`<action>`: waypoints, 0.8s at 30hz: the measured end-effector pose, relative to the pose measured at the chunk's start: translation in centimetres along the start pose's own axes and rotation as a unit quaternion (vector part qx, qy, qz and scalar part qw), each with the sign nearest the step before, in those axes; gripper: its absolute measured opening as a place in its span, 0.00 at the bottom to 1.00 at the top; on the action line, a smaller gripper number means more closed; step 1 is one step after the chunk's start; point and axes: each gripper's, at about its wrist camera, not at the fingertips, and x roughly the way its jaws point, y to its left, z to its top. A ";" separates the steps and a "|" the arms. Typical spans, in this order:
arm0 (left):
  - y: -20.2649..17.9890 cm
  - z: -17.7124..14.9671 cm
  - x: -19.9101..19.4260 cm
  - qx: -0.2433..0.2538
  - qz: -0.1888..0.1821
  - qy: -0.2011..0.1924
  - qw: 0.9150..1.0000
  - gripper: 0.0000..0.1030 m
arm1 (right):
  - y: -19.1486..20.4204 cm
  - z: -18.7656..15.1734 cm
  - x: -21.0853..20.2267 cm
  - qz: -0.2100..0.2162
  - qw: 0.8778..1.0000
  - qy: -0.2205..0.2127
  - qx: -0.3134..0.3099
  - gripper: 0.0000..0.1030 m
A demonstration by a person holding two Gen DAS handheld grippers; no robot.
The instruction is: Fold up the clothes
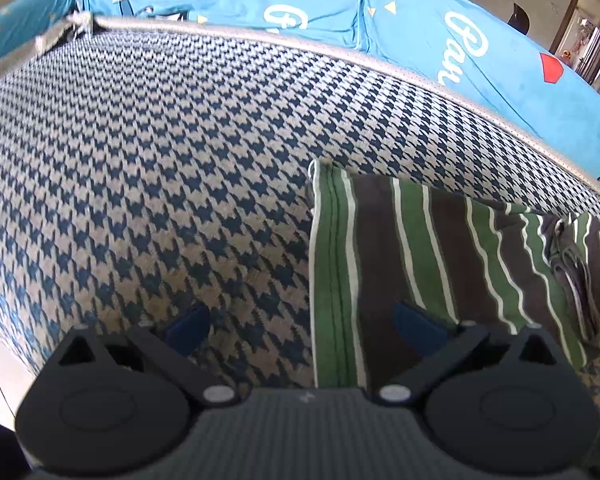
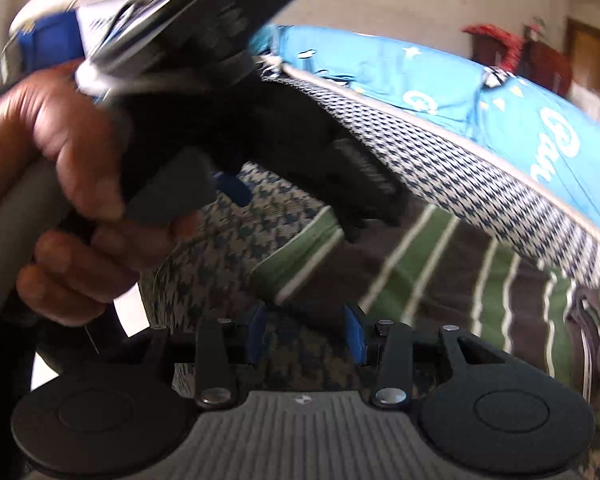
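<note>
The striped garment [image 1: 440,264], green and brown with thin white lines, lies flat on the right part of a houndstooth cushion [image 1: 160,168]; its green hemmed edge runs from near to far, and a dark bunched fold sits at its far right. In the left wrist view the left claw [image 1: 306,322] hangs released and wide over that hem: its left blue pad sits above bare houndstooth, its right pad above the stripes, grasping nothing. In the right wrist view the right claw [image 2: 306,334] is also released, its blue pads apart with only blurred cushion and cloth beyond them, just near of the garment's green corner. A hand [image 2: 60,184] holding the other tool fills the left of that view. Beyond the cushion's pale piped edge lies a turquoise printed cover [image 1: 420,32].
</note>
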 end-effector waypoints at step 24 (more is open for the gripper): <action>2.8 3.1 0.6 -0.053 -0.092 0.081 0.991 1.00 | -2.0 0.7 2.0 -0.012 0.999 -0.018 0.047 0.10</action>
